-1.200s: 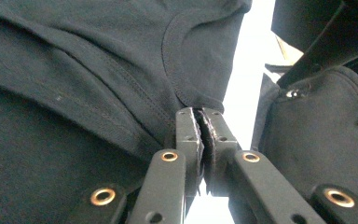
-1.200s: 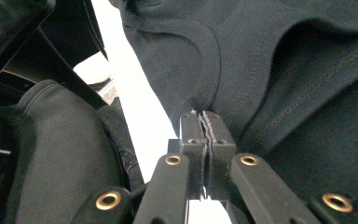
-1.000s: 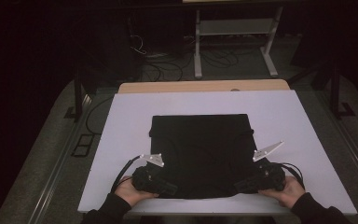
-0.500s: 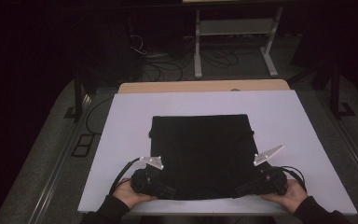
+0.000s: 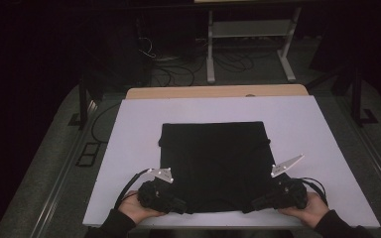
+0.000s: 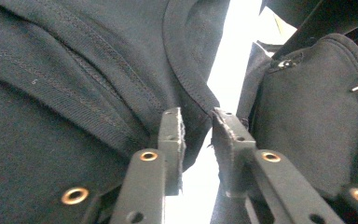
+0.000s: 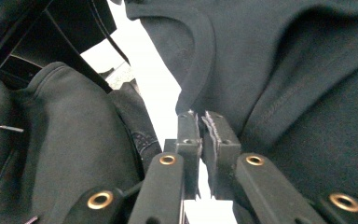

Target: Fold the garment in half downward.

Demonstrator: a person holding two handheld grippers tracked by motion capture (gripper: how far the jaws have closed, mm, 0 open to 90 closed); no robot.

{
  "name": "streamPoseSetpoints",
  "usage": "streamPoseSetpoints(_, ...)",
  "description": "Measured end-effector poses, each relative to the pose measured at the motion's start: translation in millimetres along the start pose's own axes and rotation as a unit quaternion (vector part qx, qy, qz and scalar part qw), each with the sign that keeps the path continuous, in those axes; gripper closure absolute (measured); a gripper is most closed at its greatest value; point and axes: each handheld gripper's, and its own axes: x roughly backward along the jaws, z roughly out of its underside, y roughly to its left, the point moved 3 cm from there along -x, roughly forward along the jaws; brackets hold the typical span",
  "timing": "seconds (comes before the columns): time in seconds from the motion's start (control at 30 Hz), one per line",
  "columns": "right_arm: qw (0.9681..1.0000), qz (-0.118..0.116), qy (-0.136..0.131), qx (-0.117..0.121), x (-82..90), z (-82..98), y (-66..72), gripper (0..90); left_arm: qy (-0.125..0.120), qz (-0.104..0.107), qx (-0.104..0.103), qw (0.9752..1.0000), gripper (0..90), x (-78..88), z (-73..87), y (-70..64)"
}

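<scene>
A black, square-folded cotton garment (image 5: 213,166) lay flat at the middle of a white rectangular board (image 5: 129,148). At the garment's near left corner, the left gripper (image 5: 181,207) had just been opening; its jaws stood narrowly apart, the hem edge loose between them. At its near right corner, the right gripper (image 5: 253,204) had barely parted, nothing visibly pinched. Beyond the garment's far edge showed a tan wooden tabletop (image 5: 218,92).

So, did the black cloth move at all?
No. The cloth has its far edge at the same place on the white table as before.
</scene>
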Motion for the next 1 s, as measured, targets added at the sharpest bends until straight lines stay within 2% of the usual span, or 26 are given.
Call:
streamPoseSetpoints(0.2, 0.9998, 0.008, -0.015, 0.007, 4.9, -1.4, 0.4, 71.3, -0.023, -0.005, -0.005, 0.9997, 57.9, 7.3, -1.0, -0.9)
streamPoseSetpoints(0.37, 0.9990, 0.027, -0.029, 0.021, 8.4, -4.6, 2.2, 59.5, -0.050, -0.019, -0.011, 0.9985, 47.1, 15.8, -3.6, -0.2)
streamPoseSetpoints(0.5, 0.9977, 0.041, -0.047, 0.026, 13.4, -8.4, 1.7, 47.6, -0.085, -0.047, -0.019, 0.9951, 36.4, 23.4, -5.9, -0.9)
streamPoseSetpoints(0.6, 0.9964, 0.057, -0.058, 0.025, 16.8, -12.8, 0.3, 40.7, -0.112, -0.060, -0.015, 0.9917, 30.3, 28.6, -7.2, -0.1)
streamPoseSetpoints(0.73, 0.9945, 0.070, -0.073, 0.027, 20.8, -19.7, -2.7, 34.3, -0.125, -0.076, -0.014, 0.9892, 22.7, 33.3, -5.9, 2.6)
streamPoseSetpoints(0.83, 0.9932, 0.079, -0.080, 0.030, 22.5, -24.1, -3.5, 29.2, -0.129, -0.079, -0.017, 0.9883, 18.0, 35.8, -5.3, 3.6)
streamPoseSetpoints(1.0, 0.9896, 0.103, -0.095, 0.034, 26.2, -31.1, -3.3, 14.2, -0.143, -0.091, -0.019, 0.9855, 11.2, 39.7, -3.7, 4.9)
